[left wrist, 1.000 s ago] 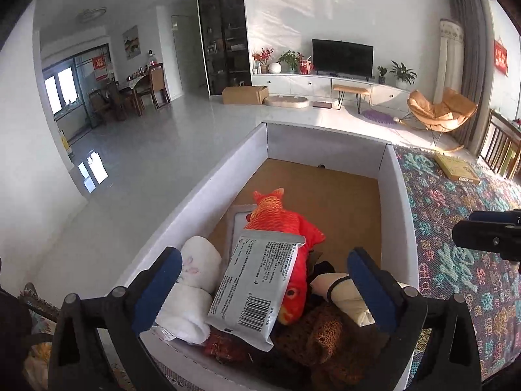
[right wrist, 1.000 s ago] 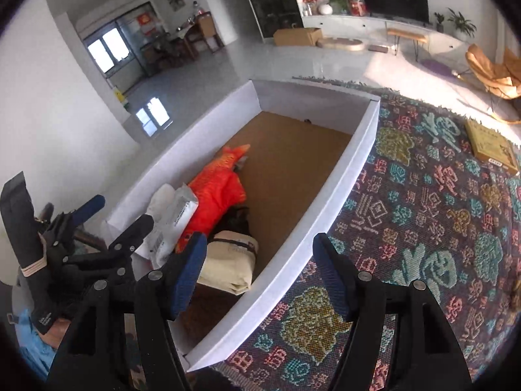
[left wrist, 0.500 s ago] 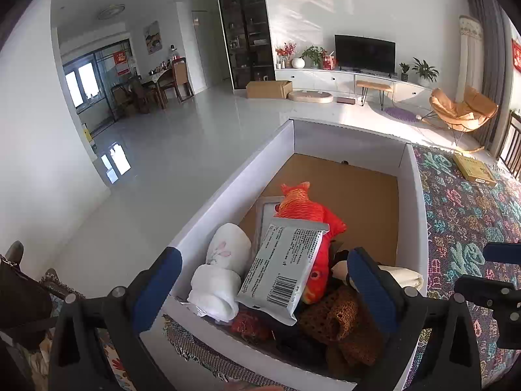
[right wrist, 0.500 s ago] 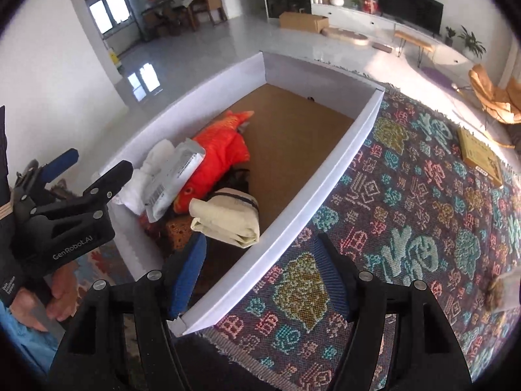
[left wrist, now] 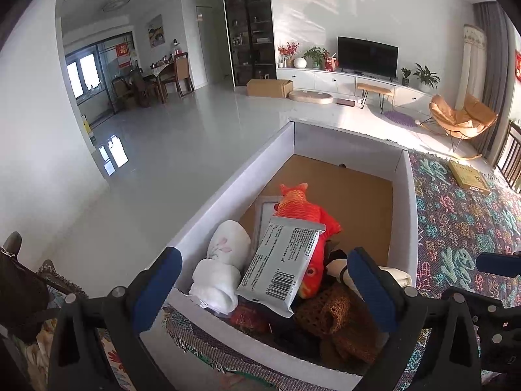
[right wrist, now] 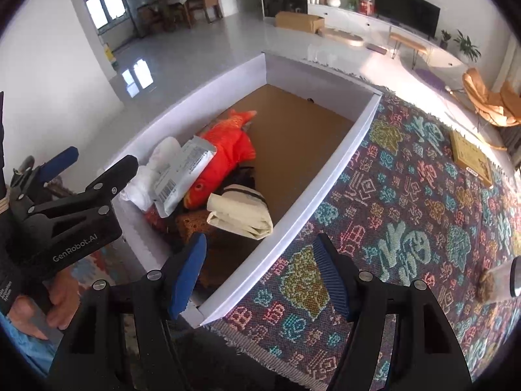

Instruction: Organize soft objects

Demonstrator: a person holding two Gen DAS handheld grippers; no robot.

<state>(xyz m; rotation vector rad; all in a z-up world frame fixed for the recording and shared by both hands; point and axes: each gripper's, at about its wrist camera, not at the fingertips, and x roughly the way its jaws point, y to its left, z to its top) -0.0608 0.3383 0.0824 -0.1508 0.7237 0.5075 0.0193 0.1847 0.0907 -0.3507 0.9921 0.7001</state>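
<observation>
White cardboard box point(left wrist: 411, 215): it lay just ahead of the left gripper point(left wrist: 265, 285), and ahead and to the left of the right gripper point(right wrist: 259, 275).
Soft things: they were heaped at the box end nearest both tools, namely an orange plush fish point(left wrist: 304, 210), a grey packet point(left wrist: 281, 268) lying on it, a white rolled cloth point(left wrist: 223, 265), a brown knit piece point(left wrist: 335, 312) and a cream folded bag point(right wrist: 242, 210).
Left gripper: its blue pads stood wide apart, pinching nothing.
Right gripper: its jaws were spread, nothing between them; they hung over the near box corner and the patterned rug point(right wrist: 407, 228).
Only in right view: a hand point(right wrist: 42, 306) under the left gripper, and the whole of the cream bag.
Only in left view: the brown knit piece fully, right under the tool.
Both views: a flat yellow box point(right wrist: 472, 158) far ahead on the rug.
</observation>
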